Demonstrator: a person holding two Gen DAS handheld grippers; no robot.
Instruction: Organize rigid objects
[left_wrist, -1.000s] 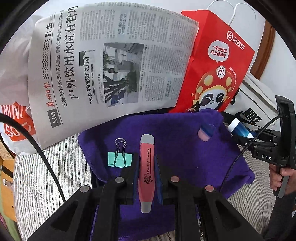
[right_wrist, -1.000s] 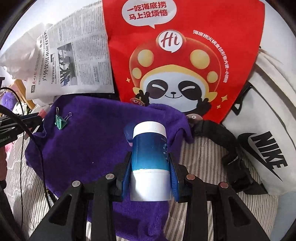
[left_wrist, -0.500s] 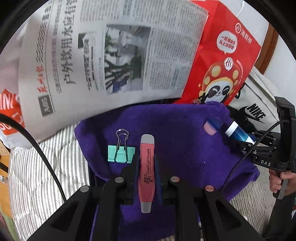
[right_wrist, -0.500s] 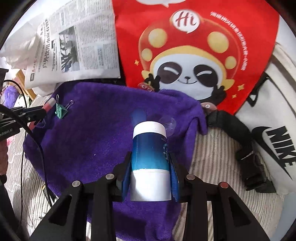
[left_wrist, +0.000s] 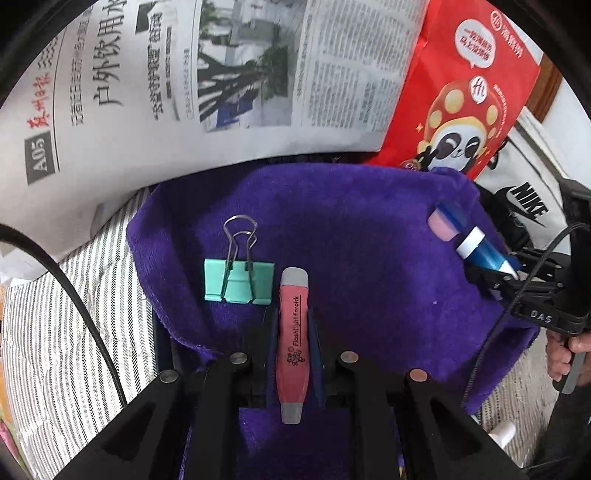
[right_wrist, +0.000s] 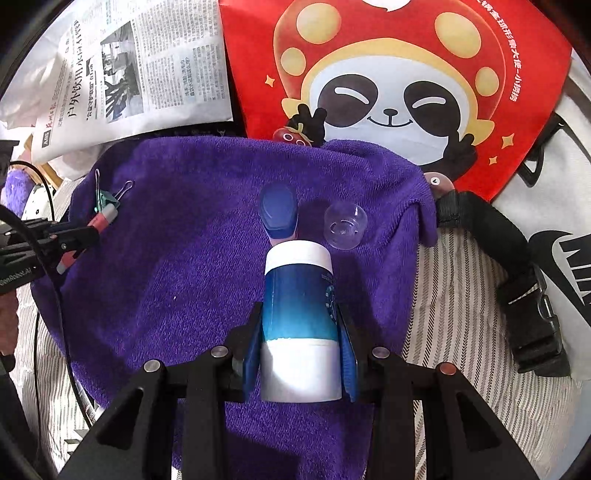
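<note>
the left gripper (left_wrist: 293, 321) is clamped on a pink pen-shaped flashlight (left_wrist: 293, 343), whose lettering is only partly legible; its grey tip lies just beside a mint binder clip (left_wrist: 239, 281) on the purple towel (left_wrist: 369, 240). the right gripper (right_wrist: 300, 325) is closed around a blue-and-white bottle (right_wrist: 300, 310) above the towel's near edge, hiding the base of a blue cap-like piece (right_wrist: 277, 211) beyond it. a clear round cap (right_wrist: 345, 226) lies on the towel just beside that piece. behind the towel stand a newspaper (left_wrist: 221, 74) and a red panda bag (right_wrist: 406, 74), both cut off at the top. a white nike bag (right_wrist: 554, 240) lies beside the towel.
</note>
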